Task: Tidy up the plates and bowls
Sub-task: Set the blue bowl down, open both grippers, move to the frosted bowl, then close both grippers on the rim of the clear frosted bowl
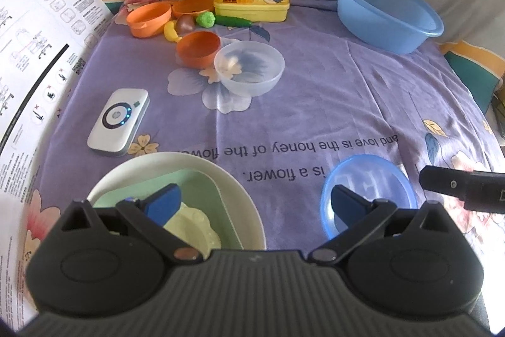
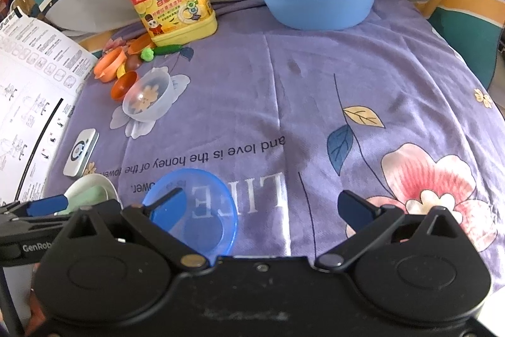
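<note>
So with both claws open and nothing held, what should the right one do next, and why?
Probably close the right claw on the blue bowl. Its jaws stand wide and empty, one finger already over the bowl's rim. The bowl lies loose on the cloth beside the white plate, where a green dish is already stacked.

The left gripper [image 1: 255, 204] points steeply down, and its two blue-padded fingers [image 1: 164, 204] stand wide apart with nothing pressed between them. The right gripper [image 2: 262, 210] also points steeply down, its jaws spread fully, and its pads [image 2: 355, 212] do not press on anything.
</note>
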`<state>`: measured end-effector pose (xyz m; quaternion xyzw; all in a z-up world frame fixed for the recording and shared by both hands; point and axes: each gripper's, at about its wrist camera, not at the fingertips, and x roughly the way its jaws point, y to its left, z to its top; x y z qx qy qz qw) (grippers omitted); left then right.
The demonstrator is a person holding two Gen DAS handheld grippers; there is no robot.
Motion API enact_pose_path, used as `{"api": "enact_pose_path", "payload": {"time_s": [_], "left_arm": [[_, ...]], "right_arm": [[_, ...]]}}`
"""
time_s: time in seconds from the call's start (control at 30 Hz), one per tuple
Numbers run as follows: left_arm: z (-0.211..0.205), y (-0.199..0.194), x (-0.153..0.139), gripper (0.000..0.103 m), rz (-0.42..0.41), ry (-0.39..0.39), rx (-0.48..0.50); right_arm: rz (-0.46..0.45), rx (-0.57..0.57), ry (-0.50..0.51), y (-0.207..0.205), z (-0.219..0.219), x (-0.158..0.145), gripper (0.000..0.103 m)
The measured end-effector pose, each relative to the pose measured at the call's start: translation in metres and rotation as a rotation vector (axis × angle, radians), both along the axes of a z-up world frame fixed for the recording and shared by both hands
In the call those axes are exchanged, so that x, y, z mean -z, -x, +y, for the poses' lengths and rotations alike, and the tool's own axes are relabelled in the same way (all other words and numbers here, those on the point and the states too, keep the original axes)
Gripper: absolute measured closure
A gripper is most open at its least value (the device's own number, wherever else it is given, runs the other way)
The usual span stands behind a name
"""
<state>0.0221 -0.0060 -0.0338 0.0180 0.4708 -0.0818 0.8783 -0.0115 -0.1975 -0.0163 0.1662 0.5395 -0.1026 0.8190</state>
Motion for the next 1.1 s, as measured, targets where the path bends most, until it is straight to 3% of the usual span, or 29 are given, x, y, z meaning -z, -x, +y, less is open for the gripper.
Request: {"api": "enact_pose_path", "payload": {"time_s": [0.4, 0.83, 1.03, 1.1], "left_arm": [[0.036, -0.037, -0.007, 0.0, -0.037, -0.017, -0.098], [0.054, -0.103, -0.009, 0.0, -0.072, -0.036, -0.147], [0.043, -0.129, -0.001, 0.001, -0.074, -0.039, -0.13], [0.04, -0.138, 0.003, 0.006, -0.065, -0.032, -0.129]], "right_arm": [[-0.015, -0.027, 0.0, -0.039, 0.007, -0.001, 0.0], [-0.06, -0.036, 0.009, -0.118, 0.02, 0.008, 0.0], [-0.065, -0.048, -0.02, -0.155, 0.025, 0.023, 0.016], [-0.068, -0.053, -0.042, -0.165, 0.027, 0.03, 0.02]]}}
